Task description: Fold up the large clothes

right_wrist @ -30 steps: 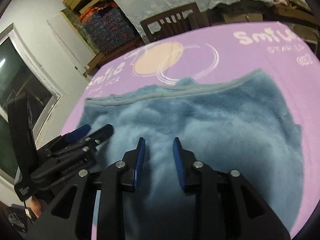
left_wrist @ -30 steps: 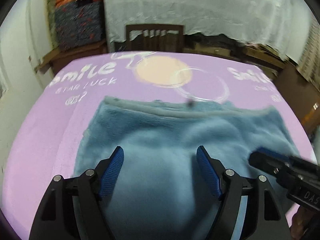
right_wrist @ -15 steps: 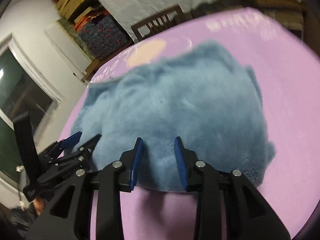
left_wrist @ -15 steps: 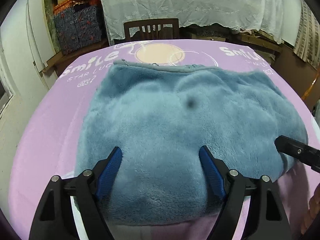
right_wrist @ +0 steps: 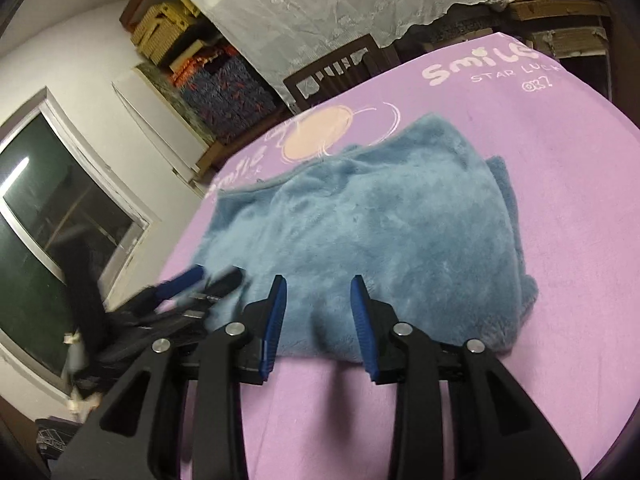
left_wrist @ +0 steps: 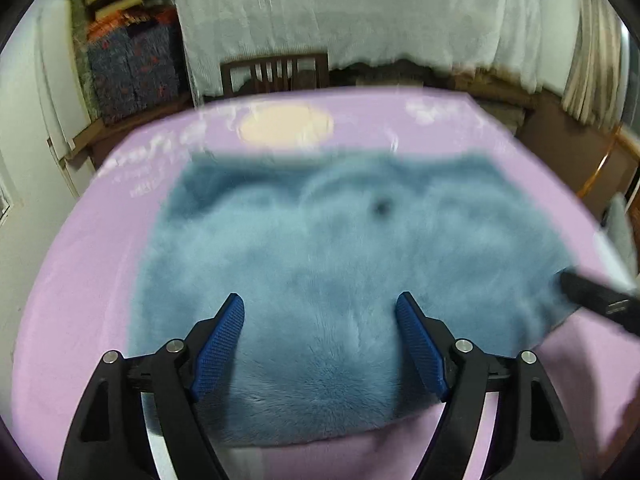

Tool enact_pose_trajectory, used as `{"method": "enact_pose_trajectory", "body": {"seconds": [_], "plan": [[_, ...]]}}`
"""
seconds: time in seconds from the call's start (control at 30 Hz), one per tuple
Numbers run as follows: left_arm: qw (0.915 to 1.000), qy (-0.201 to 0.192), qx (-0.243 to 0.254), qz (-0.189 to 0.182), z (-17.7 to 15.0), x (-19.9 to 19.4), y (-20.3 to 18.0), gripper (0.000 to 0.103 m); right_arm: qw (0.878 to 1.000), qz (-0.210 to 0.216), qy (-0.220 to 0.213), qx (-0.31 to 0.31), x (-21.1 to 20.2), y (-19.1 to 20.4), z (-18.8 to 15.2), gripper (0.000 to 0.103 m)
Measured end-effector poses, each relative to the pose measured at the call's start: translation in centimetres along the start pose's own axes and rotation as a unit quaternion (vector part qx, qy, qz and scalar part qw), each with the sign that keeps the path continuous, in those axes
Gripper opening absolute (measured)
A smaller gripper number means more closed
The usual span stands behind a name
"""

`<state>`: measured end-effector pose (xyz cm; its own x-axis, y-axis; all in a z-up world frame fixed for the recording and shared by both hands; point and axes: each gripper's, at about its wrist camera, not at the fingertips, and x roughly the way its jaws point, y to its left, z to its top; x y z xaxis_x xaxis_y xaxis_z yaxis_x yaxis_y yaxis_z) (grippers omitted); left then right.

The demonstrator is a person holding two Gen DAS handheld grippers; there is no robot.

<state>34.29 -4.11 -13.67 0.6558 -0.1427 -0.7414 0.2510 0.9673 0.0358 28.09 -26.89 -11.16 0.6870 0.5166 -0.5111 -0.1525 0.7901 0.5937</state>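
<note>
The left gripper stands with its blue ribbed pads wide apart and nothing pinched between them; its jaws have just been opening a little further, and the fluffy blue fleece garment lies under and beyond them, not gripped. The right gripper has its pads set a narrower way apart, also holding nothing; its tips hover over the near edge of the same garment.

A second ago both grippers were close over the middle of the fleece, which filled the lower part of each view. Now both have drawn back toward the near side, so the garment's near folded edge and a strip of the purple printed tablecloth show in front of it. In the left wrist view the right gripper's black tip sits at the garment's right corner, where earlier it lay further in over the cloth.

The garment rests folded in a thick, roughly rectangular bundle in the middle of the tablecloth, its grey-trimmed edge toward the far side, near the pale round print. Beyond the table stands a dark wooden chair.
</note>
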Motion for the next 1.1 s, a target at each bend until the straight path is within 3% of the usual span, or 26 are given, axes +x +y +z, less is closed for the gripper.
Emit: {"method": "enact_pose_trajectory", "body": {"seconds": [0.13, 0.2, 0.33, 0.53, 0.7, 0.8, 0.97, 1.1], "plan": [[1.0000, -0.002, 0.001, 0.007, 0.0, 0.3, -0.3, 0.085, 1.000, -0.004, -0.009, 0.023, -1.1, -0.9, -0.5, 0.035], [0.9999, -0.003, -0.012, -0.003, 0.0, -0.1, 0.1, 0.082, 0.999, -0.010, -0.015, 0.043, -1.7, -1.7, -1.2, 0.037], [0.9986, -0.015, -0.039, -0.033, 0.4, -1.3, 1.0, 0.081, 0.996, -0.017, -0.027, 0.079, -3.1, -3.0, -2.7, 0.050], [0.9999, -0.002, -0.015, -0.002, -0.1, 0.4, 0.3, 0.084, 0.988, -0.020, -0.020, 0.150, -3.0, -4.5, -4.1, 0.057], [0.9997, 0.001, -0.022, -0.007, -0.1, 0.6, 0.5, 0.084, 0.975, -0.049, -0.014, 0.218, -1.8, -5.6, -4.8, 0.061], [0.9998, 0.002, -0.020, -0.007, -0.2, 0.5, 0.4, 0.084, 0.966, -0.060, -0.037, 0.250, -1.3, -5.8, -4.3, 0.066], [0.9997, 0.003, -0.020, -0.010, 0.0, 0.7, 0.5, 0.085, 0.944, -0.086, -0.095, 0.305, -0.2, -6.9, -3.2, 0.065], [0.9997, 0.005, -0.021, -0.011, 0.2, 0.7, 0.4, 0.086, 0.942, -0.107, -0.116, 0.294, 0.4, -6.2, -3.2, 0.063]]}}
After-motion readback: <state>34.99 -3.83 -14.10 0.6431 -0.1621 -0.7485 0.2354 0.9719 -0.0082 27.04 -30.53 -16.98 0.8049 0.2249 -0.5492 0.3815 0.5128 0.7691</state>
